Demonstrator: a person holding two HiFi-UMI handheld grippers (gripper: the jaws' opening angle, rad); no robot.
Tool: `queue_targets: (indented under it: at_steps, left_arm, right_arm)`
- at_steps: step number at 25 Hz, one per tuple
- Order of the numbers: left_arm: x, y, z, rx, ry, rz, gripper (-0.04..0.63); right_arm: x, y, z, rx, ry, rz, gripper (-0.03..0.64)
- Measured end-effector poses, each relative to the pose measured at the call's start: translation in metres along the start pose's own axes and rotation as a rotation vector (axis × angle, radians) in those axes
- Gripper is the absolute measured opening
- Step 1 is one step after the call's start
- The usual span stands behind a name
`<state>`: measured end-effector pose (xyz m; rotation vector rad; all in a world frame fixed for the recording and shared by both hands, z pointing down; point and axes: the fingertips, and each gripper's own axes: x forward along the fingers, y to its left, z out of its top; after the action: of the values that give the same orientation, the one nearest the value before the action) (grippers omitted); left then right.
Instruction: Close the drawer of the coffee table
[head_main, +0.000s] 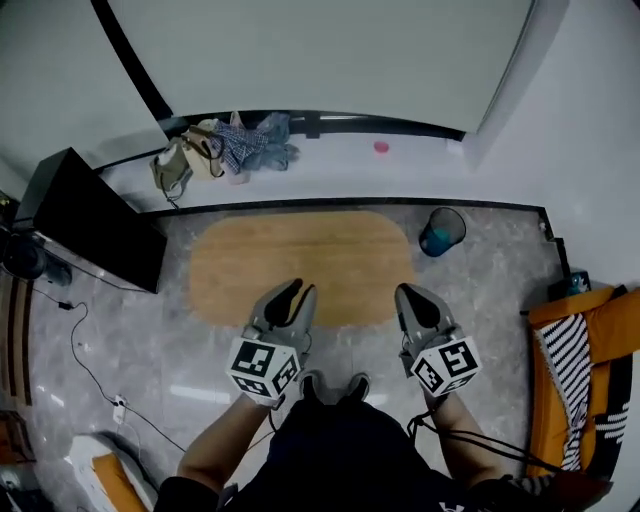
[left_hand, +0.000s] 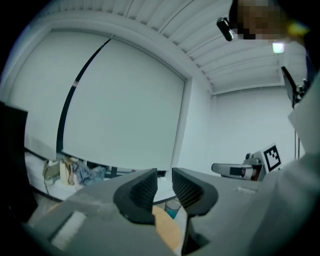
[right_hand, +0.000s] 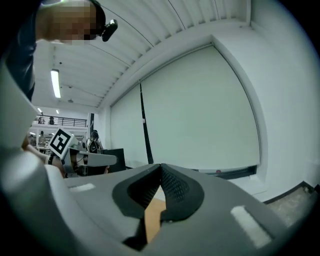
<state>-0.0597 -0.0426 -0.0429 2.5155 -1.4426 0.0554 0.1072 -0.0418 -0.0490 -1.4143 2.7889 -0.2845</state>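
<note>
**Drawer out of sight under the oval top; both grippers empty**

The coffee table (head_main: 300, 265) stands on the grey floor (head_main: 480, 290) at 12 o'clock from the person's feet, its oval wooden top bare. From above, the top hides the drawer. No view shows which side it sits on, or whether it stands out at all.

The left gripper (head_main: 292, 292) is held above the table's near edge with its fingers a narrow gap apart and nothing between them. The right gripper (head_main: 415, 293), beside it at 3 o'clock, has its fingers closed tip to tip, also with nothing in them.

A drawer like this is probably rigid and fairly light, running on slides. It wants a push, not a grasp: flat against the middle of its front panel, straight along the slides, so it does not skew and jam. The right gripper's closed fingers would serve as a blunt pusher. The low table may slide on the smooth floor if shoved hard.

The one container in view is a blue bin (head_main: 441, 232) at 2 o'clock from the table. Its inside looks dark, and what it holds cannot be made out. A heap of clothes and bags (head_main: 225, 148) lies at 11 o'clock, by the wall.
</note>
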Motion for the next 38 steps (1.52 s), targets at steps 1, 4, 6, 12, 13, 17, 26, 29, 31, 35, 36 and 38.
queue_targets:
  at_steps: [1,4,6,12,13,17,26,29,31,35,36,38]
  left_arm:
    - [-0.005,-0.006,0.02,0.065,-0.045,0.009,0.098]
    - [-0.025,-0.024,0.071,0.214,-0.195,0.041,0.002]
    - [-0.035,-0.029,0.09,0.228,-0.251,0.037,0.002]
    - [-0.046,-0.015,0.098,0.212,-0.284,0.009,0.002]
    - [-0.046,-0.012,0.099,0.209,-0.284,0.004,0.002]
    - [-0.042,-0.005,0.1,0.215,-0.277,-0.028,0.002]
    - [-0.036,-0.011,0.092,0.197,-0.23,-0.081,0.002]
    - [-0.039,-0.008,0.086,0.193,-0.225,-0.093,0.002]
    - [-0.042,-0.004,0.084,0.195,-0.226,-0.098,0.002]
    - [-0.04,-0.007,0.088,0.195,-0.212,-0.101,0.002]
    - [-0.041,-0.007,0.088,0.194,-0.208,-0.101,0.002]
    - [-0.045,-0.004,0.084,0.185,-0.201,-0.098,0.002]
  right_arm:
    - [-0.003,0.004,0.017,-0.019,-0.036,0.002,0.002]
    - [-0.014,0.016,0.06,-0.068,-0.138,0.004,0.002]
    - [-0.017,0.022,0.078,-0.092,-0.177,-0.014,0.002]
    - [-0.01,0.035,0.089,-0.141,-0.154,-0.069,0.002]
    - [-0.008,0.037,0.089,-0.153,-0.145,-0.078,0.002]
    - [0.006,0.046,0.09,-0.188,-0.14,-0.117,0.002]
    - [0.011,0.08,0.087,-0.226,-0.116,-0.044,0.002]
    - [0.014,0.093,0.079,-0.245,-0.103,-0.018,0.002]
    - [0.014,0.095,0.075,-0.242,-0.102,-0.044,0.002]
    - [0.01,0.084,0.085,-0.228,-0.117,-0.09,0.002]
    - [0.009,0.084,0.086,-0.23,-0.121,-0.095,0.002]
    - [0.009,0.088,0.085,-0.231,-0.127,-0.096,0.002]
